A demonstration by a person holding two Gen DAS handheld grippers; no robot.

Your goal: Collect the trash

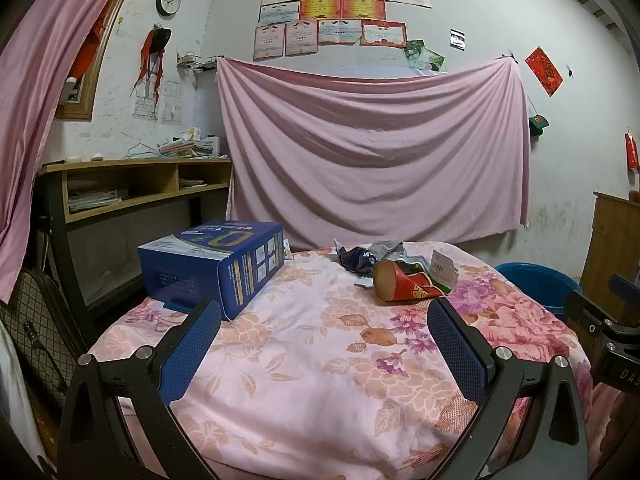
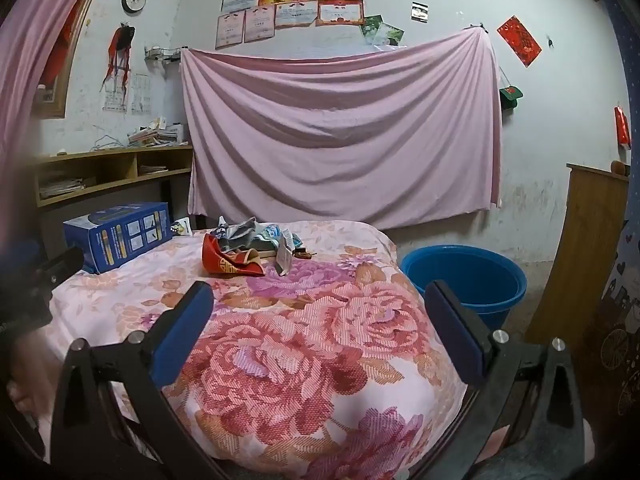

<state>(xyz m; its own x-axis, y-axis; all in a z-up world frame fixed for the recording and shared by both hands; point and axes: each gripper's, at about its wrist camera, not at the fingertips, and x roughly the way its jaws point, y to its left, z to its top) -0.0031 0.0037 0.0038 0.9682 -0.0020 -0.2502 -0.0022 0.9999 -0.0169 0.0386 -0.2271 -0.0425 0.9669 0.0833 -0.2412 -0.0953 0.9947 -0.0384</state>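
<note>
A heap of trash lies at the far side of a table covered with a floral cloth (image 1: 320,360): a crushed red paper cup (image 1: 404,283), dark crumpled wrappers (image 1: 360,258) and a white paper packet (image 1: 443,270). The right wrist view shows the red cup (image 2: 230,262), the wrappers (image 2: 244,232) and the packet (image 2: 285,258). A blue bucket (image 2: 466,280) stands on the floor to the right of the table. My left gripper (image 1: 324,314) is open and empty, short of the heap. My right gripper (image 2: 318,298) is open and empty over the cloth (image 2: 304,352).
A blue cardboard box (image 1: 212,264) lies at the table's far left, also in the right wrist view (image 2: 120,234). A wooden desk (image 1: 136,184) stands behind it. A pink sheet (image 1: 372,148) hangs on the wall. A wooden cabinet (image 2: 580,256) is at the right.
</note>
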